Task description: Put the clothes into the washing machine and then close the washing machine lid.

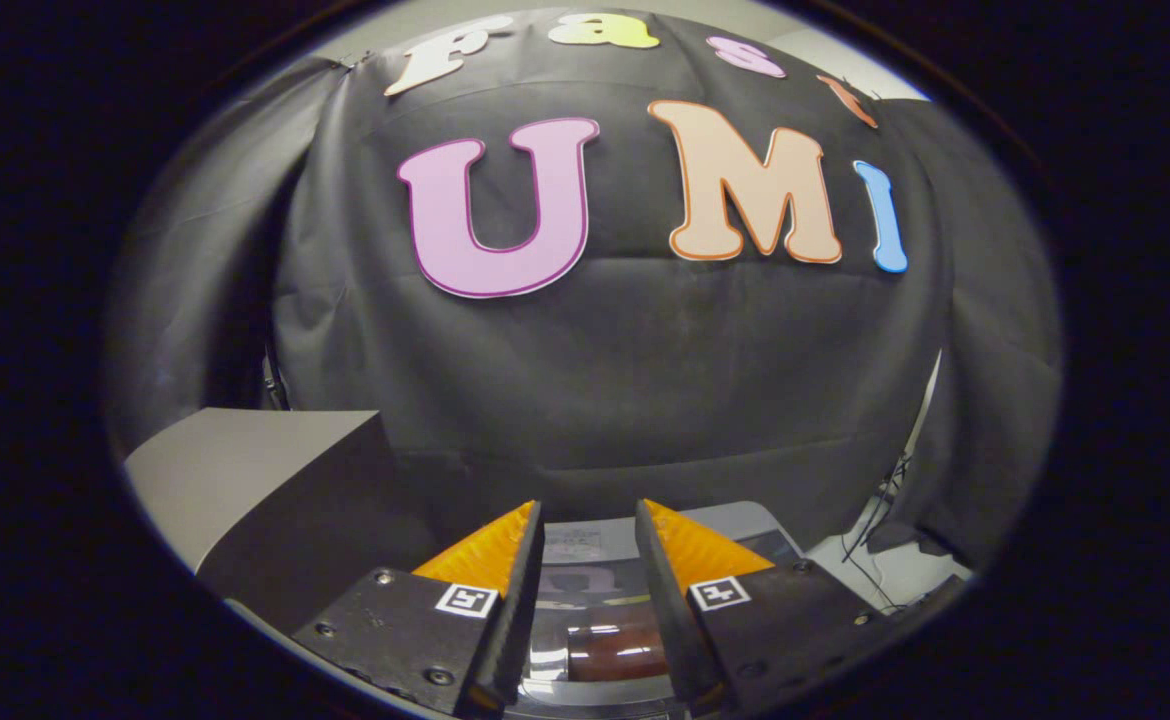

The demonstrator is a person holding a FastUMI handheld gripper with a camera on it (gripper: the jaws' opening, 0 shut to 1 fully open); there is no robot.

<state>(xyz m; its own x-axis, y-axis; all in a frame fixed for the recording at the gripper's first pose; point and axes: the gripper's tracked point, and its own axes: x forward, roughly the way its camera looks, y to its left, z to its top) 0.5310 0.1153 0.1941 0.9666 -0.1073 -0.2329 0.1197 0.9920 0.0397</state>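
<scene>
The washing machine (585,560) sits low, directly beneath and between the claw (590,520) fingers. Its top is light grey with a glossy transparent lid lying flat. A dark reddish-brown item (617,652) shows through the lid between the parted fingers.

The single camera rides on the gripper (589,520) and looks forward along its two parted fingers (520,580), tilted only slightly down. It faces the booth's black cloth wall (605,370) straight on at twelve o'clock, fairly near. Close below, between the fingers, lies the washing machine (595,600); a grey box (245,470) sits at ten o'clock.
</scene>
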